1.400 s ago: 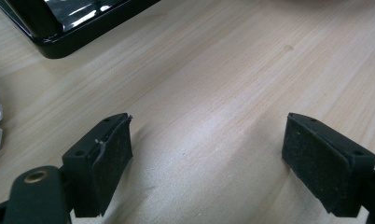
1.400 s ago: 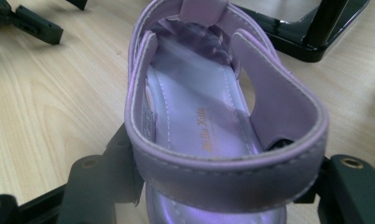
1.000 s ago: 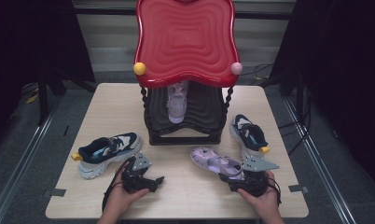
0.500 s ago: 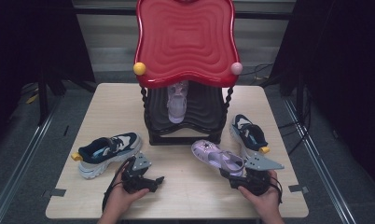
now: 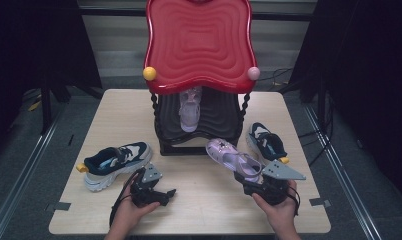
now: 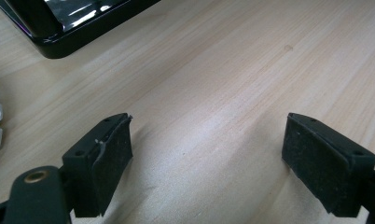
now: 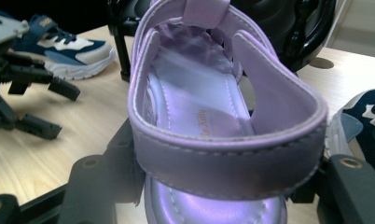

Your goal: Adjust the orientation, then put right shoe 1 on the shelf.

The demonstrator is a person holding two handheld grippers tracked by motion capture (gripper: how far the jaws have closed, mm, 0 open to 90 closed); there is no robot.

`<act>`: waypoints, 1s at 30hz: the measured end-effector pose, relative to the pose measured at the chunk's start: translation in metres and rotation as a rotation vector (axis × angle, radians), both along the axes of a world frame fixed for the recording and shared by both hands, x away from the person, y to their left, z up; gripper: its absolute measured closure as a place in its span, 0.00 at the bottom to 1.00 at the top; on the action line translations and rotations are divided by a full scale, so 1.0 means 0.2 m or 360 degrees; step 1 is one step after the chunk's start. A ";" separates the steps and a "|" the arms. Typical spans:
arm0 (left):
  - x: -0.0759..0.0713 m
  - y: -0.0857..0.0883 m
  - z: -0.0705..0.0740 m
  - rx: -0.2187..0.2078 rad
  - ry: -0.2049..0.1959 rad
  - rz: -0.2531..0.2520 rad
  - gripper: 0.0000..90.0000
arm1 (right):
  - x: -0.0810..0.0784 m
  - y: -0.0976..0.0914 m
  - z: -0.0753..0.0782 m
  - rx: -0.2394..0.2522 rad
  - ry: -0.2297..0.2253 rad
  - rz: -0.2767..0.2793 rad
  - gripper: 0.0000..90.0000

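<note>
Lilac sandal (image 5: 235,158) pinched at the heel by the fingers (image 7: 106,182) of the right gripper (image 5: 261,186), lifted off the desk (image 5: 204,200) with the toe aimed at the black lower shelf (image 5: 209,120) of the red-topped rack (image 5: 199,45). Matching sandal (image 5: 190,107) already standing on that shelf. Left gripper (image 5: 150,192) low over bare desk, fingers (image 6: 101,161) spread wide around nothing. Likely trouble: a grip on the soft heel strap alone, so sagging or twisting of the long toe end, then slipping out mid-carry. Also a risk of catching the toe on the shelf's front lip or the twisted post (image 5: 245,107), and of knocking the shelved sandal askew. Navy sneaker (image 5: 265,142) just beside the lifted sandal, near enough for a bump on a low swing; second navy sneaker (image 5: 116,162) well apart on the left, out of harm's way.
</note>
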State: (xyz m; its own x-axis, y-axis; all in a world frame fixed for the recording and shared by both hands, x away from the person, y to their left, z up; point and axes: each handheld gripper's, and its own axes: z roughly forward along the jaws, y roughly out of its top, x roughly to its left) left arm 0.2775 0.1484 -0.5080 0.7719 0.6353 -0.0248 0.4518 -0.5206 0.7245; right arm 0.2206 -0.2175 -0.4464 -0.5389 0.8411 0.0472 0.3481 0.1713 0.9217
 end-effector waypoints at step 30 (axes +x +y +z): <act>0.00 0.00 0.00 0.0000 -0.0002 0.0001 0.17 | 0.07 0.13 0.09 0.0041 -0.0183 -0.0353 0.41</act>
